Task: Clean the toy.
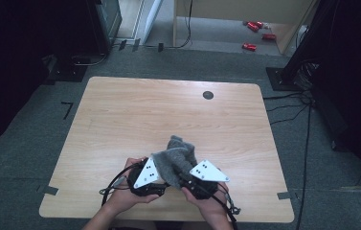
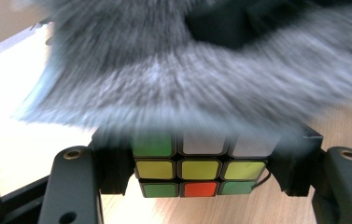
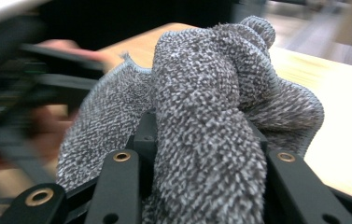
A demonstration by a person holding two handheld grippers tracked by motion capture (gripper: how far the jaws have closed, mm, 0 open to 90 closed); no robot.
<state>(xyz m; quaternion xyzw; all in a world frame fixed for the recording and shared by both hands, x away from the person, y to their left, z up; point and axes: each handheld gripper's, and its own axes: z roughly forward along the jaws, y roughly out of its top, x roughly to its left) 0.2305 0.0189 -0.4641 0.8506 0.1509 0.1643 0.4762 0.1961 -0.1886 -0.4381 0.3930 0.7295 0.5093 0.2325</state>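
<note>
Holding a colour-tiled puzzle cube fast, your left gripper has its jaws shut on the cube's two sides, with the rows of green, yellow and orange tiles facing the camera in the left gripper view. Your right gripper is clamped on a bunched fold of grey cloth; in the right gripper view the fabric rises thick between the black jaws and spills over both sides. In the left gripper view that same cloth lies blurred across the cube's upper row, so it looks to be touching or just above the top tiles; you cannot tell which from the smear.

From the high view, both grippers sit side by side near the front edge of the tabletop, a little right of its middle, with the cloth heaped between and over them. The rest of the wood is bare apart from a small dark disc towards the far right corner.

You seem to be mid-way through wiping the cube with the cloth. Next, keep the left grip firm and steady while you draw the cloth across the exposed face; then you would need to turn the cube to present a fresh side, taking care the fold does not slip from the right jaws.
</note>
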